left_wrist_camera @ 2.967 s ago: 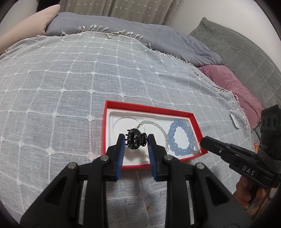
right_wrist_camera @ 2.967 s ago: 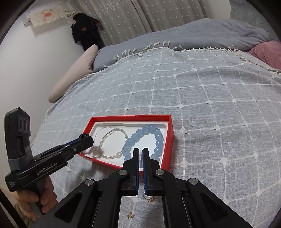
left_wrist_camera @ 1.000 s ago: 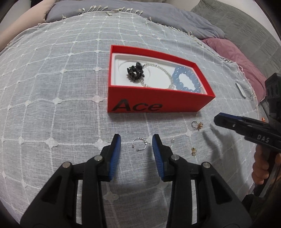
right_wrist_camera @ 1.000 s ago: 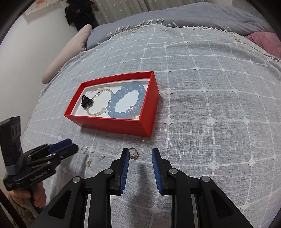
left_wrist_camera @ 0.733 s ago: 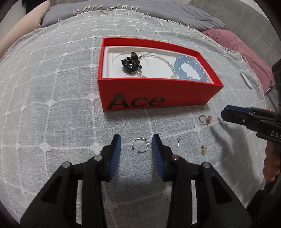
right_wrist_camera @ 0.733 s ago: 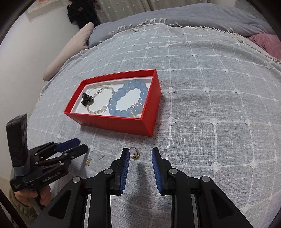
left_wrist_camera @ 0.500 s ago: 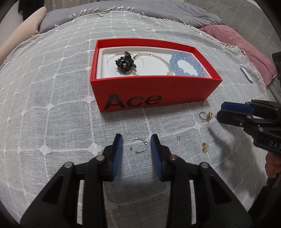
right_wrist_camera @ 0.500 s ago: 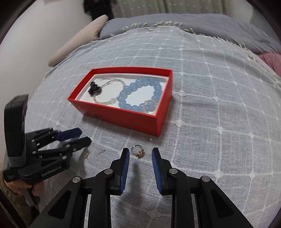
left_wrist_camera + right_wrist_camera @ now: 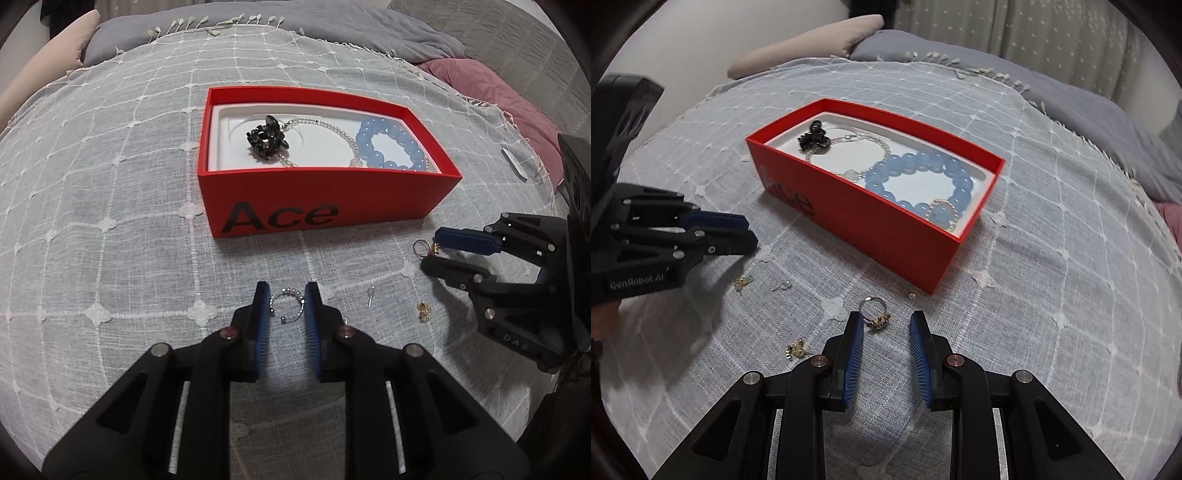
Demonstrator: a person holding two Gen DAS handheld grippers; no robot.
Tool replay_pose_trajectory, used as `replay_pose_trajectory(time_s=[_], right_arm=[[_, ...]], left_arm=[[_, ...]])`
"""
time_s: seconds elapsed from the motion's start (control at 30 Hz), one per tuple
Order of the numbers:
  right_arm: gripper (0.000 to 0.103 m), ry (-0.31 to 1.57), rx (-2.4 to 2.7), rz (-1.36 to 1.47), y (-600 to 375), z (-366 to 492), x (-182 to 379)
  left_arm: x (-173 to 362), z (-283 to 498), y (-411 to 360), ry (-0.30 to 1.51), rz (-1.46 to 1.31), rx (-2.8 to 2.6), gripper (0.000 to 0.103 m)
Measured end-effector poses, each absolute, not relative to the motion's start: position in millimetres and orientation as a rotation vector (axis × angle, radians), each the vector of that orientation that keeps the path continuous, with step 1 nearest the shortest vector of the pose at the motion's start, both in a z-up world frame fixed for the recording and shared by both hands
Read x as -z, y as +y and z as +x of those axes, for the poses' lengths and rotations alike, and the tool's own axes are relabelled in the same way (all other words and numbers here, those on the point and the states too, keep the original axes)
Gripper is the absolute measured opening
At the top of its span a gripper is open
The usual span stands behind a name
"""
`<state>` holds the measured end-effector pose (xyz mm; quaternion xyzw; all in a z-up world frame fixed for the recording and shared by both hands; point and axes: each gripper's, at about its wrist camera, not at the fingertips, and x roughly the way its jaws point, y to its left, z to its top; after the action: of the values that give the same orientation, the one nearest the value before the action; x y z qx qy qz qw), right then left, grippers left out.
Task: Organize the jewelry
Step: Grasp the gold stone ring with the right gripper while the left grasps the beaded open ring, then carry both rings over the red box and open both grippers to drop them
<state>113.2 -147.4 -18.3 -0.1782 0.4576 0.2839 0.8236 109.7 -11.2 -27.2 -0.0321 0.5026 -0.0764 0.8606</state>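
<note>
Left wrist view has the left gripper [image 9: 286, 301] pointing down at the bedspread [image 9: 110, 258], and its jaws have just been closing in around a little open beaded ring [image 9: 287, 304]. That ring sits between the blue pads, but I can't tell if they actually touch it; it looks like it lies on the cloth with a sliver of gap on each side.

Behind it, more toward the middle of the bedspread, is the red box [image 9: 317, 192] with "Ace" printed on the front wall. Inside on the white liner: a black flower-shaped piece [image 9: 266, 137] at the left, a clear bead bracelet [image 9: 325, 127] in the middle, and a chunky blue bead bracelet [image 9: 391, 144] at the right end.

Over in the right wrist view, the right gripper [image 9: 886, 328] is partly open with nothing held. A gold ring with a charm [image 9: 873, 314] lies on the cloth just ahead of its left pad, near the box's front corner. A small gold earring [image 9: 796, 349] is just left of that gripper, and a tiny stud [image 9: 783, 286] plus another gold bit [image 9: 742, 283] lie further left, close to the other gripper.
</note>
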Motion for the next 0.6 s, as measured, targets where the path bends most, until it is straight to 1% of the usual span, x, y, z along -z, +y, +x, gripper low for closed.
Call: replay_pose_trajectory(time_s=[0.33,0.4,0.47,0.6], right_arm=[[0.025,0.946,-0.626,-0.421,-140.4,108.5,22.0],[0.023,0.94,-0.628,-0.43,-139.0,105.7,21.3],[0.015,0.932,-0.635,-0.446,-137.3,101.8,21.2],[0.013,0.921,-0.631,-0.483,-132.3,96.9,20.4]], left_arm=[[24.7,111.2,-7.1,1.058,-0.085,0.162,0.021],[24.0,111.1,-6.1,1.057,-0.086,0.163,0.021],[24.1,111.4,-5.2,1.057,-0.087,0.163,0.021],[23.8,110.9,-5.1,1.057,-0.088,0.162,0.021]])
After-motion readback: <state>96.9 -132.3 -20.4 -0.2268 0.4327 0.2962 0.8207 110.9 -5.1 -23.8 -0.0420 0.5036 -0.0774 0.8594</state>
